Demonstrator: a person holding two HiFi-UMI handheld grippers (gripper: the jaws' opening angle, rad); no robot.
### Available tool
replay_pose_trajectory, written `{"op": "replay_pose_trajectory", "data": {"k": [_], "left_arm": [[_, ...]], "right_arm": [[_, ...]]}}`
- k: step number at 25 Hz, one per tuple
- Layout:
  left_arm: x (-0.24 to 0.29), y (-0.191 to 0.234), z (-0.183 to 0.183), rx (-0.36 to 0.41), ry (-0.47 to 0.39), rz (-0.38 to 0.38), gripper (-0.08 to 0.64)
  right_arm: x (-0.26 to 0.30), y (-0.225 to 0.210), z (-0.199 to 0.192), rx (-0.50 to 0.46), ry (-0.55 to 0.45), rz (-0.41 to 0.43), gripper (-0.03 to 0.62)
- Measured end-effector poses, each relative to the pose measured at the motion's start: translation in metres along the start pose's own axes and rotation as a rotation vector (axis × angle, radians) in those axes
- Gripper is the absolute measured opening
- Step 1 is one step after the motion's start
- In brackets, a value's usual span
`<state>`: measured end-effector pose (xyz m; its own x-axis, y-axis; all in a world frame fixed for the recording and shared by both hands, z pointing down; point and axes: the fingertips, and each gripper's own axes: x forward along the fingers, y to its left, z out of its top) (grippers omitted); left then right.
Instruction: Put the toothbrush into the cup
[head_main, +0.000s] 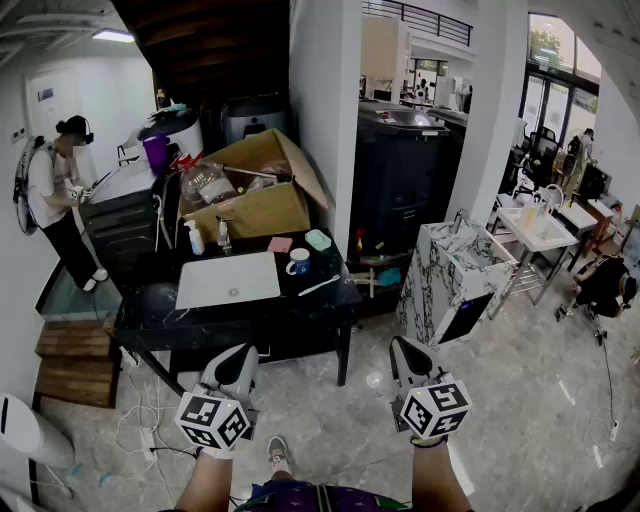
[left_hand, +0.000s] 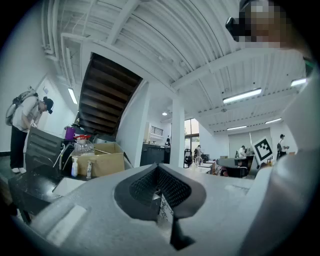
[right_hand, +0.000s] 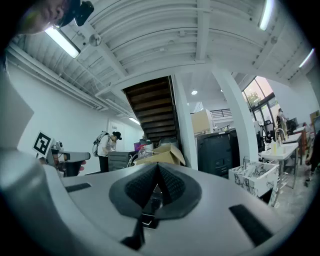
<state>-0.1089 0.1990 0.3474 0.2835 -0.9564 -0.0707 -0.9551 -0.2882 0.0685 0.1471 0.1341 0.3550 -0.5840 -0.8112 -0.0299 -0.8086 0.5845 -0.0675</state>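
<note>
Head view: faced steeply down over left gripper (head_main: 242, 354) and right gripper (head_main: 401, 347), table (head_main: 150, 312) well ahead. Gripper views: faced level, forward; all shared cardboard box (head_main: 255, 208).

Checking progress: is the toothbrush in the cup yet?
Out: the toothbrush lies flat on the table, just in front of the cup.

A black table with a dark glossy top (head_main: 150, 312) carries a white rectangular mat (head_main: 228, 279). A blue cup with a white inside (head_main: 298, 263) stands just right of the mat, and a slim white toothbrush (head_main: 319, 286) lies flat near the cup. Behind them stand a small white spray bottle (head_main: 195, 238) and an open brown cardboard box (head_main: 255, 205). The grey left gripper (head_main: 236, 362) and grey right gripper (head_main: 404, 355) hang over the pale floor, short of the table, each bearing a marker cube
</note>
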Motion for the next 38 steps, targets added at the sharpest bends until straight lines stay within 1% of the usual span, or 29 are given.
{"op": "replay_pose_trajectory", "data": {"k": [12, 18, 23, 30, 35, 38], "left_arm": [[0.002, -0.023, 0.008, 0.021, -0.009, -0.035, 0.017], [0.003, -0.029, 0.011, 0.024, -0.012, -0.049, 0.017], [0.004, -0.032, 0.011, 0.026, -0.018, -0.051, 0.017], [0.004, -0.036, 0.004, 0.02, -0.003, -0.06, 0.017], [0.015, -0.031, 0.0, -0.001, 0.011, -0.072, 0.017], [0.027, -0.031, 0.002, 0.014, 0.011, -0.085, 0.017]], "right_arm": [[-0.015, -0.001, 0.01, -0.006, -0.017, 0.015, -0.002], [-0.017, 0.001, 0.013, -0.014, -0.019, 0.025, 0.0], [-0.02, 0.002, 0.014, 0.007, -0.039, 0.05, 0.0], [-0.022, 0.002, 0.007, 0.02, -0.017, 0.058, 0.0], [-0.019, -0.001, 0.003, 0.024, -0.002, 0.059, 0.0], [-0.014, -0.009, 0.003, 0.032, 0.001, 0.043, 0.001]]}}
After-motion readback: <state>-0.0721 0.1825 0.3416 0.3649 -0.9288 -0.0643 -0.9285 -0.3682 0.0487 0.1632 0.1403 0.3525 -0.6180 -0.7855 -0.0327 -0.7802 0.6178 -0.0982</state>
